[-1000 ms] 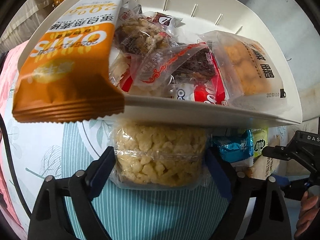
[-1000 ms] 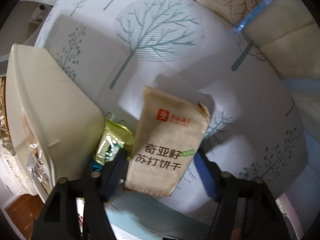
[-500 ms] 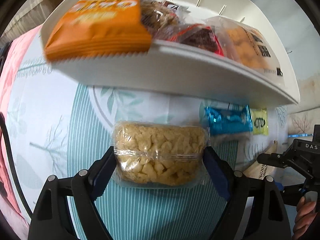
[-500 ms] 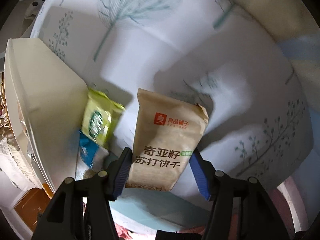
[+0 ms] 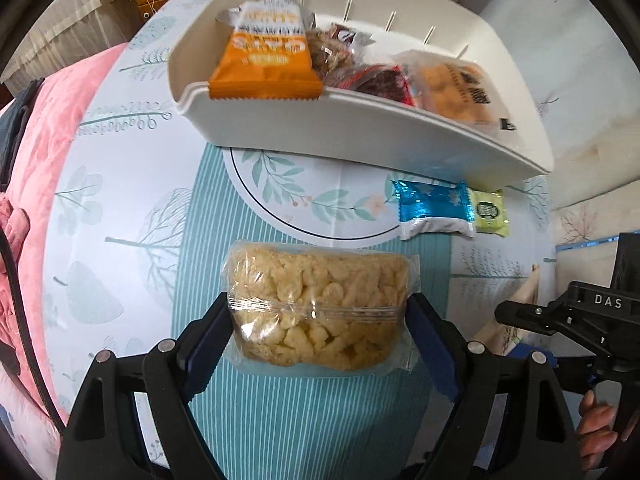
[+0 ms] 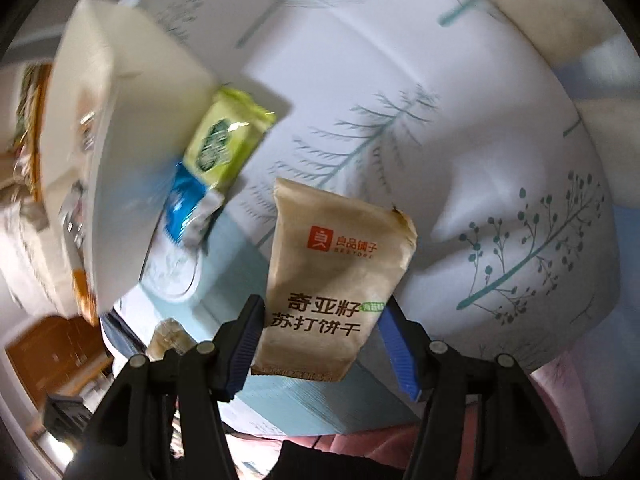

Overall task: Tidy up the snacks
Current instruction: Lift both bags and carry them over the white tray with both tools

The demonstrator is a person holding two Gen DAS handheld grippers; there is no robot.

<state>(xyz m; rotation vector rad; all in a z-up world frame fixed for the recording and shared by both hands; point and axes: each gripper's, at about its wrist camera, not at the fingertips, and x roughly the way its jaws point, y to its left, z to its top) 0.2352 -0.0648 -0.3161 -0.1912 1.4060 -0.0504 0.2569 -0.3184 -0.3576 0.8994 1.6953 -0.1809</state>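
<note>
A clear pack of puffed rice (image 5: 318, 312) is clamped between the pads of the left tongs (image 5: 320, 332), lifted off the patterned cloth (image 5: 120, 208). A tan cracker pack (image 6: 336, 292) is clamped likewise in the right tongs (image 6: 320, 344), its upper end sticking out past the pads.

Ahead of the left tongs, beyond the rice pack, stands the white bin (image 5: 360, 128), which appears to be the place for the snacks. It would best be approached from above, each pack being carried over the near wall before the pads are let go, so that nothing is caught on the rim or knocked out. As the bin is already crowded, one pack is better dropped at a time, the two tongs being kept apart.

Inside the bin one orange oats pack (image 5: 264, 60) and one pale pack of fried pieces (image 5: 452, 88) are seen, with several dark-wrapped snacks between them, too jumbled for a sure count. On the cloth, between the left tongs and the bin's wall, two packs are left: one blue (image 5: 432, 208), one green (image 5: 488, 212), touching. Two packs are held.
</note>
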